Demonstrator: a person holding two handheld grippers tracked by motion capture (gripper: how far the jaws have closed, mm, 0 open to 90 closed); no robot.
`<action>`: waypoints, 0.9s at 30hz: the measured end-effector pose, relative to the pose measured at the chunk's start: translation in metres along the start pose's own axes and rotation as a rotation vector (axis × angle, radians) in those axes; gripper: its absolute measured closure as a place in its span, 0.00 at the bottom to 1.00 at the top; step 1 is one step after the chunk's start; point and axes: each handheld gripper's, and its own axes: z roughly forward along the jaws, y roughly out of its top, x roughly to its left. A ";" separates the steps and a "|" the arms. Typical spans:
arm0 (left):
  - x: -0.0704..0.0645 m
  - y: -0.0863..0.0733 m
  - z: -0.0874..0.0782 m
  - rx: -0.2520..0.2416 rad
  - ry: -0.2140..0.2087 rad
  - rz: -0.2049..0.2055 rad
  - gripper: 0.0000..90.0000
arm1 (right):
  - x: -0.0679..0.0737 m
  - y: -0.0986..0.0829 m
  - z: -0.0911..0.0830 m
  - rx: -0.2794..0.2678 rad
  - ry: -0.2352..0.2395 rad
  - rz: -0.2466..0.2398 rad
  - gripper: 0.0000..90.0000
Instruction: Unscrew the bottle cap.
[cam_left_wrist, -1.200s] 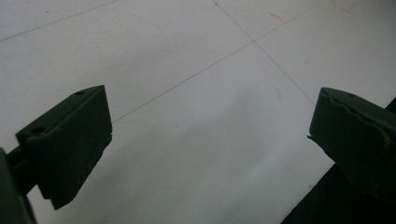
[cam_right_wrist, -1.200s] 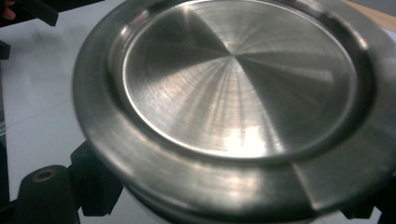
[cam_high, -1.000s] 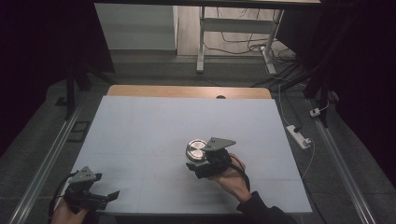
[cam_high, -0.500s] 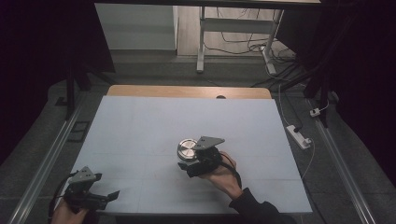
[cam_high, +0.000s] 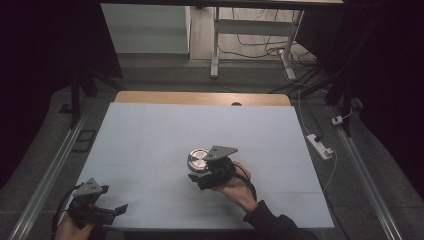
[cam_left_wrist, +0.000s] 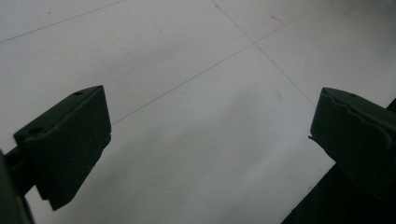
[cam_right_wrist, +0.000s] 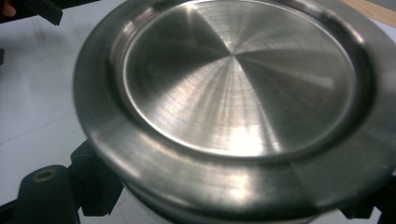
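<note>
A round brushed-steel dish (cam_high: 198, 160) with a raised rim sits between the jaws of my right gripper (cam_high: 200, 172), slightly right of the middle of the white mat (cam_high: 150, 135). In the right gripper view the dish (cam_right_wrist: 233, 84) is very close, with one black finger (cam_right_wrist: 46, 196) at its lower left edge and something white under its rim. The right gripper is shut on it. My left gripper (cam_high: 112, 210) is at the mat's front left corner. It stands open over bare mat (cam_left_wrist: 187, 70), its jaws wide apart around nothing (cam_left_wrist: 210, 140).
A wooden table edge (cam_high: 200, 97) shows beyond the mat's far side. A white power strip (cam_high: 320, 146) lies on the floor to the right. Metal rails (cam_high: 45, 185) run along both sides. Table legs and cables stand behind.
My right gripper has slid a little to the left with the steel dish in it. The left gripper has stayed put.
</note>
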 end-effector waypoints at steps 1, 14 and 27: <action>0.000 0.000 -0.001 -0.005 0.001 -0.004 0.00 | 0.000 0.000 0.000 -0.001 0.000 0.003 0.16; -0.005 0.010 -0.005 -0.074 -0.059 0.032 0.00 | 0.000 0.002 -0.003 -0.008 0.005 0.007 0.16; -0.022 0.042 0.010 -0.120 -0.178 0.157 0.00 | 0.000 0.003 -0.005 -0.009 0.012 0.002 0.16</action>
